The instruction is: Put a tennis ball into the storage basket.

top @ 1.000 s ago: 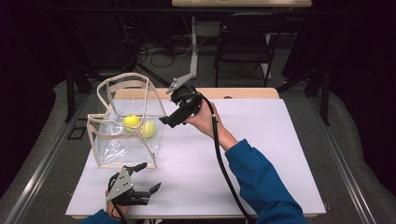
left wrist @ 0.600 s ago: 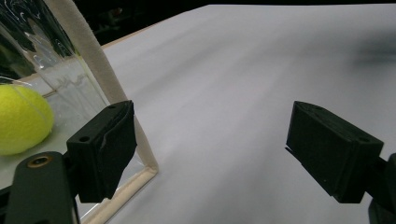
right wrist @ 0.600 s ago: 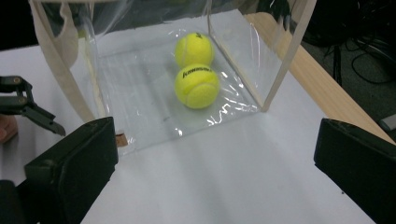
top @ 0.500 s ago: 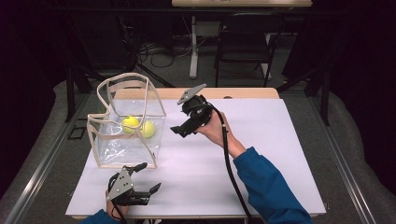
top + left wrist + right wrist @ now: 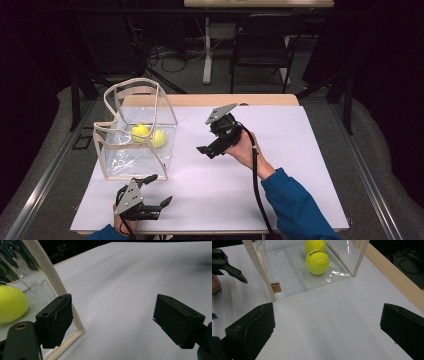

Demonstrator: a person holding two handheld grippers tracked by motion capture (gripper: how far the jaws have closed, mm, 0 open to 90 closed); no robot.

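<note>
With two yellow-green tennis balls [image 5: 149, 136] inside the clear cream-trimmed plastic bag [image 5: 136, 136], both tongs gape empty: right tongs [image 5: 212, 148] hover facing it, left tongs [image 5: 156, 191] rest beside its corner on the white table [image 5: 280, 165].

A white rectangular tabletop [image 5: 300, 165] with a light wooden far edge [image 5: 215, 99] sits at the centre of a dark room. On it, toward nine o'clock, stands a clear plastic bag with cream fabric trim [image 5: 134, 135], open at the top, its looped handle rising above the rim. Two yellow-green tennis balls [image 5: 148, 135] lie inside on the bag's floor, touching or nearly touching each other. Beyond the table at twelve o'clock stands a black chair [image 5: 262, 47], and at eleven o'clock loose dark cables [image 5: 165, 52] lie on the grey floor.
</note>
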